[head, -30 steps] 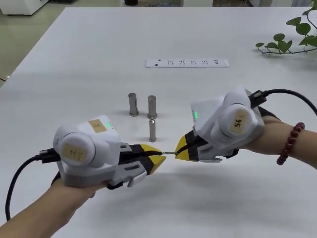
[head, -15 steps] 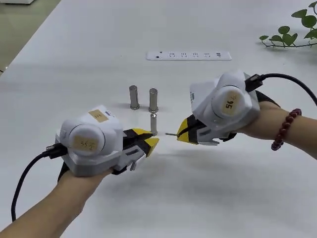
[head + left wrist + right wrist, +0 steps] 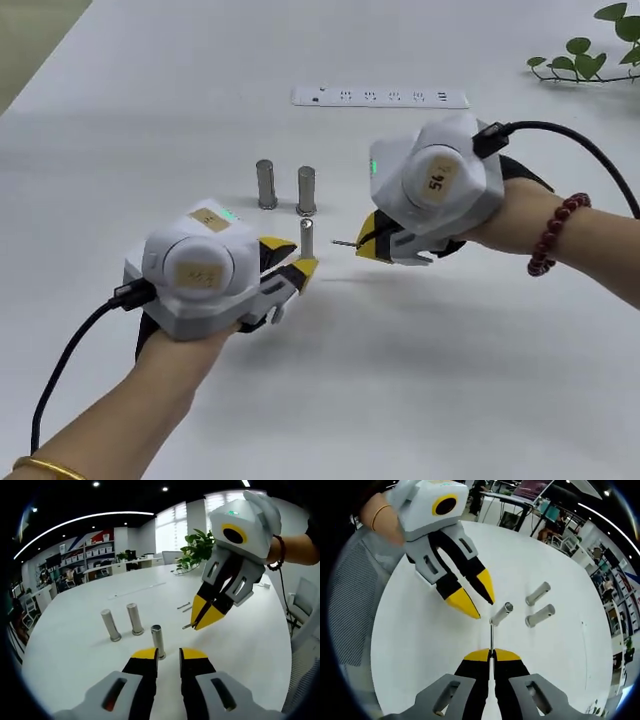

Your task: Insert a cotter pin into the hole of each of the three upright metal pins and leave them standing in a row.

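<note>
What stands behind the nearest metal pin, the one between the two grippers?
An upright metal pin and another beside it, then a white power strip farther back. The right gripper hides the table to their right.

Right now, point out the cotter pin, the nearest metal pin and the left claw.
cotter pin (image 3: pixel 491 637), right gripper view, middle of its exposed shaft.
nearest metal pin (image 3: pixel 158 641), left gripper view, middle of its body.
left claw (image 3: pixel 169 654), left gripper view, midway between its open tips.

White table, power strip, leafy plant, ceiling spotlights, office shelves
</note>
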The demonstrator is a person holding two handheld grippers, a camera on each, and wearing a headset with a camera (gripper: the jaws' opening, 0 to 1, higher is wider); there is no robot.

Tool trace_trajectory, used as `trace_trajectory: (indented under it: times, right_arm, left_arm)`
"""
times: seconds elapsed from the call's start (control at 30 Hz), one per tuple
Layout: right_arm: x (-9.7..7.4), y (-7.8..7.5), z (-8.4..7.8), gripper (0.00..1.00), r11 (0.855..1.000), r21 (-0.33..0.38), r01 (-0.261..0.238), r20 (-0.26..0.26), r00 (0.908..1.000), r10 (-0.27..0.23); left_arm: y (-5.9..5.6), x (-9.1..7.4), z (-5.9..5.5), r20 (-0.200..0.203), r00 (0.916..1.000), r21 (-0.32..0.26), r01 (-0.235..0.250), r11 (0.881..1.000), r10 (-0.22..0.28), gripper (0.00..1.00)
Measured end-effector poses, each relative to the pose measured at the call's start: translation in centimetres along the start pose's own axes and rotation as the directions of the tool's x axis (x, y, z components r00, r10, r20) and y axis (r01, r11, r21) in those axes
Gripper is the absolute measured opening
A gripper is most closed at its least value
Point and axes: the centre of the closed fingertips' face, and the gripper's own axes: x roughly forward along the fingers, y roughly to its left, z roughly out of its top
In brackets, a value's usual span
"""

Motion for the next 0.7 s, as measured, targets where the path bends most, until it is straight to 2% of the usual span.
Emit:
trace_trajectory:
  times: [0.2, 0.5, 0.7]
  right_arm:
    - [0.5, -0.5, 0.4, 0.00, 1.000, 0.008, 0.004, -0.001, 1.0000, -0.004]
    - [1.1, -1.3, 0.6, 0.00, 1.000, 0.012, 0.010, -0.006, 0.9999, -0.010]
    - [1.5, -1.8, 0.7, 0.00, 1.000, 0.016, 0.010, -0.006, 0.9999, -0.010]
  left_arm:
    - [0.7, 1.1, -0.7, -0.022, 0.9991, -0.006, -0.036, 0.999, 0.036, 0.17]
    - [1.1, 2.4, -1.0, -0.035, 0.9976, -0.018, -0.060, 0.998, 0.060, 0.16]
    - [1.2, 2.9, -0.8, -0.027, 0.9978, -0.023, -0.061, 0.998, 0.060, 0.14]
